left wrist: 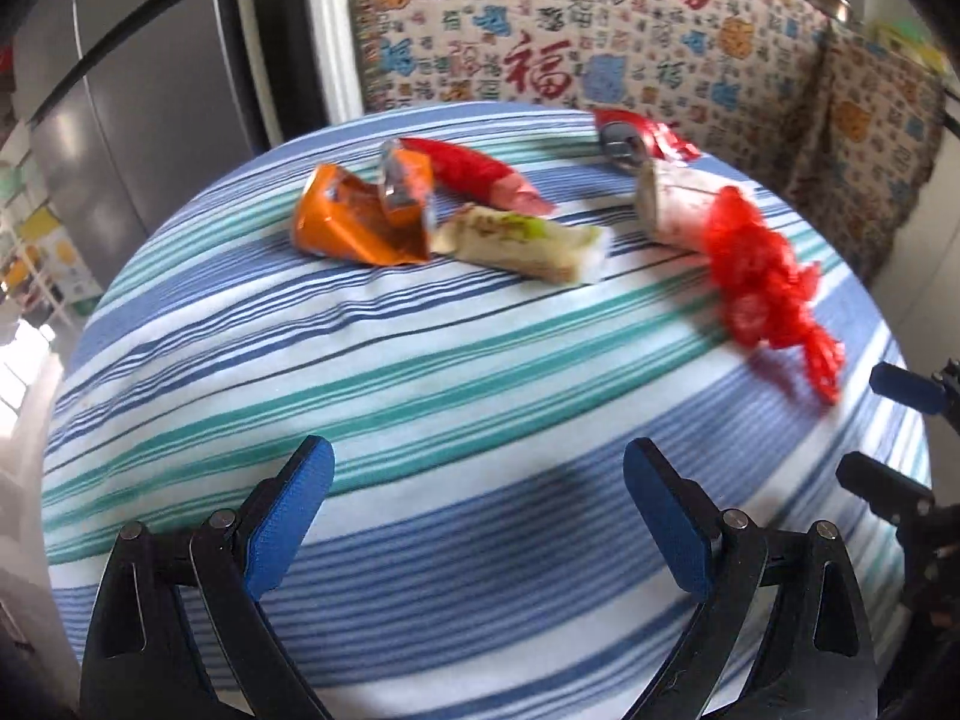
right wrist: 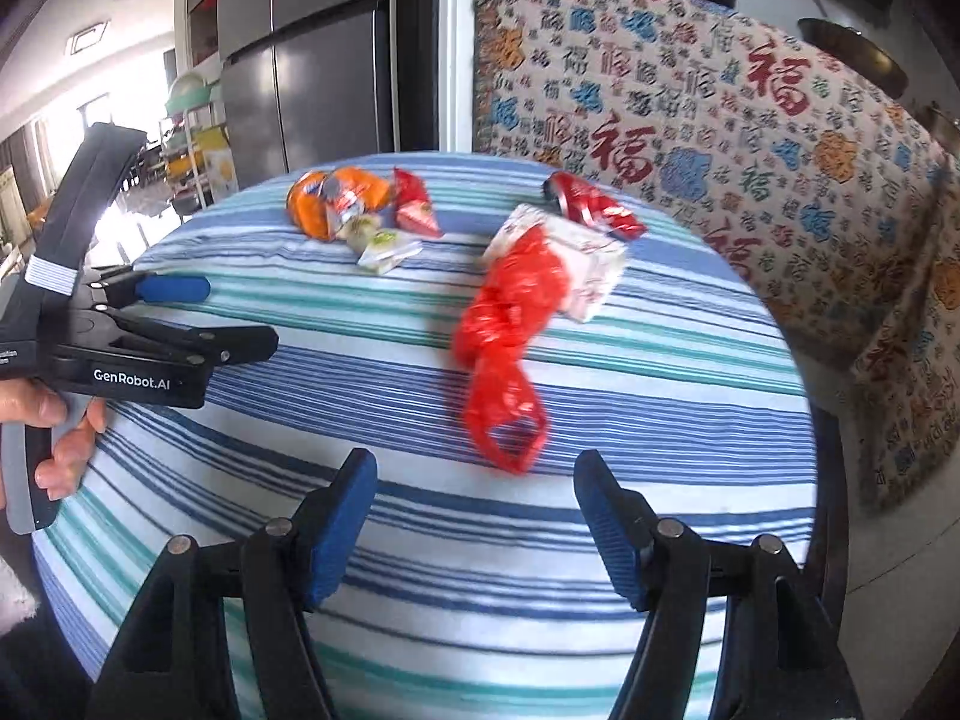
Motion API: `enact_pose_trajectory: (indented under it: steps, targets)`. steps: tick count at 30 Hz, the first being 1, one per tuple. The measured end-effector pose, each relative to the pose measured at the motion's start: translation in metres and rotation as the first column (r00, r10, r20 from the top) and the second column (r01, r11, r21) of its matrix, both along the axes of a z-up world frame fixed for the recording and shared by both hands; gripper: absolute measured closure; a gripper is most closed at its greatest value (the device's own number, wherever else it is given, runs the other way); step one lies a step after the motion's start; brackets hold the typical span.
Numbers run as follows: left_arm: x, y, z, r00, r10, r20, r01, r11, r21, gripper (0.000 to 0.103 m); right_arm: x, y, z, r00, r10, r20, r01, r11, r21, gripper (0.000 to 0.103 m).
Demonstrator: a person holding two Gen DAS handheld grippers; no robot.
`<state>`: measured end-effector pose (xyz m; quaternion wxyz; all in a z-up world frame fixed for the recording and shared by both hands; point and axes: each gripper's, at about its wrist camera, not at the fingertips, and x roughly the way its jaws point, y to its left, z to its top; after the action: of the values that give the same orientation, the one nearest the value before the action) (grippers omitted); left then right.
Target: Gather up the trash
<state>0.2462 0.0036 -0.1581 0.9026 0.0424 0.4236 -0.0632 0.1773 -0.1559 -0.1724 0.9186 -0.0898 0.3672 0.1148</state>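
Trash lies on a round striped table: an orange snack bag, a red wrapper, a pale green-and-white wrapper, a crushed red can, a white carton and a crumpled red plastic bag. My left gripper is open and empty above the near table part. My right gripper is open and empty, just short of the red plastic bag. The right wrist view also shows the orange bag, can, carton and left gripper.
A cloth with red and blue characters covers furniture behind the table. A grey fridge stands at the back left. The table edge drops off at the right.
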Motion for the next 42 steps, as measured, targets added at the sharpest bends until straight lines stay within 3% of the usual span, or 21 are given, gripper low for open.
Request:
enact_pose_trajectory:
  steps: [3,9,24,35,42]
  targets:
    - [0.006,0.011,-0.001,1.0,0.019,-0.025,-0.02,0.999,-0.038,0.005,0.012,0.011,-0.008,0.999,-0.024,-0.021,0.024,1.0,-0.018,0.033]
    - [0.012,0.007,-0.006,0.998,0.028,-0.052,-0.028,1.0,0.002,0.001,0.022,0.01,-0.014,0.997,-0.052,-0.056,0.052,0.999,0.002,0.032]
    - [0.008,0.009,-0.006,0.998,0.033,-0.048,-0.033,0.999,0.003,0.0,0.028,0.005,-0.015,0.994,-0.077,-0.076,0.079,0.997,0.018,0.023]
    - [0.012,0.013,-0.006,0.998,-0.026,-0.053,0.026,1.0,-0.002,0.0,0.029,0.004,-0.015,0.994,-0.075,-0.076,0.077,0.997,0.02,0.022]
    - [0.046,0.039,-0.004,0.996,-0.065,-0.055,0.065,0.998,-0.006,0.0,0.029,0.005,-0.014,0.994,-0.075,-0.076,0.077,0.997,0.019,0.022]
